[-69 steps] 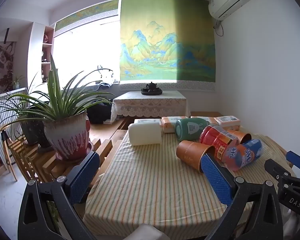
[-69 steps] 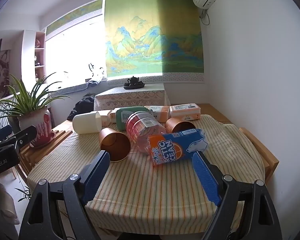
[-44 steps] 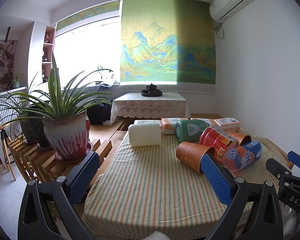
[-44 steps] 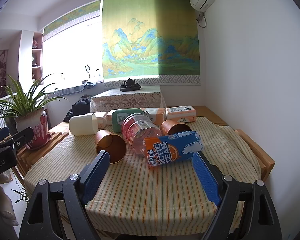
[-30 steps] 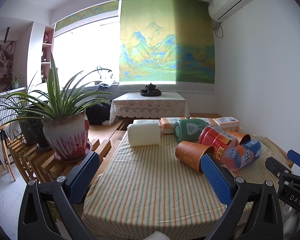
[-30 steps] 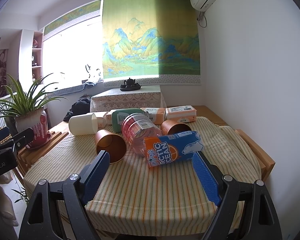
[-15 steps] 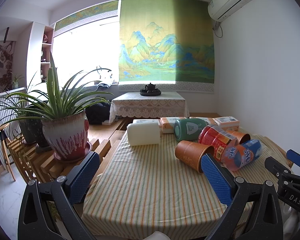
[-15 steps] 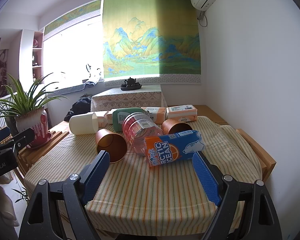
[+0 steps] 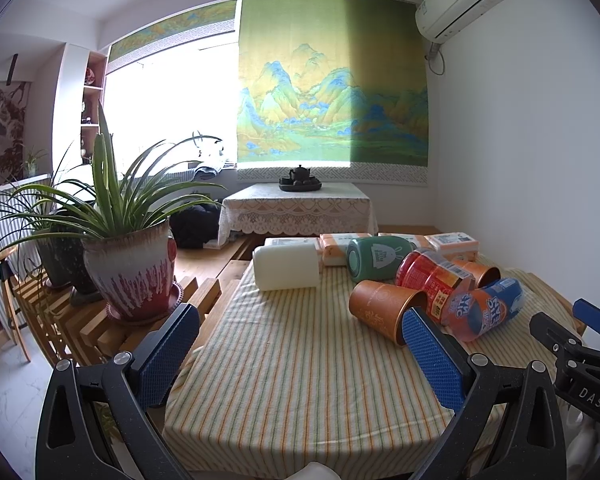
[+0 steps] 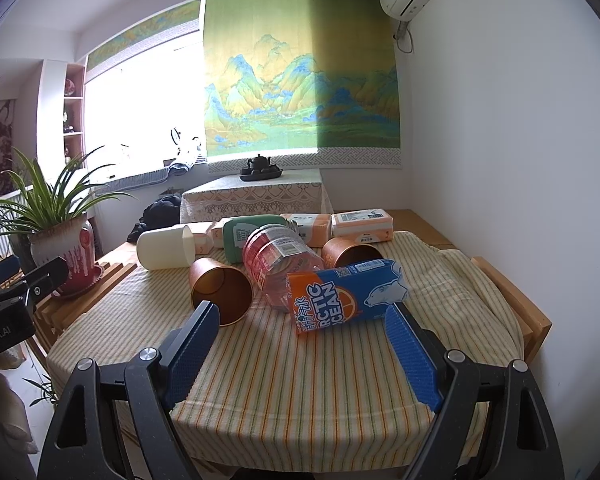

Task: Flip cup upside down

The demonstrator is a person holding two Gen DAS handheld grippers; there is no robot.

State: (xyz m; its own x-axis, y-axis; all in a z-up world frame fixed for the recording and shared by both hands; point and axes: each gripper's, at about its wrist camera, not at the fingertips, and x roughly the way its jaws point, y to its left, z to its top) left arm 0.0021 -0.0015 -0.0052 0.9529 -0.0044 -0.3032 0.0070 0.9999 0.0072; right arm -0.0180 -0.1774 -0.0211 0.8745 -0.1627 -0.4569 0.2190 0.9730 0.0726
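both grippers spread and empty, right gripper (image 10: 300, 346) should pinch the near orange paper cup (image 10: 221, 287) lying sideways across its wall, then rotate rim down.

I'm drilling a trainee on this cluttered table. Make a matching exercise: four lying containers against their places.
Things:
1. cream plastic cup
2. near copper paper cup
3. green mug
4. orange-and-blue Arctic Ocean can

Places:
A. nearest the right gripper, mouth toward it
B. farthest left, by the potted plant
C. front right, against the clear red-labelled bottle
D. at the back, beside the tissue packs

Pairs: 1-B, 2-A, 3-D, 4-C
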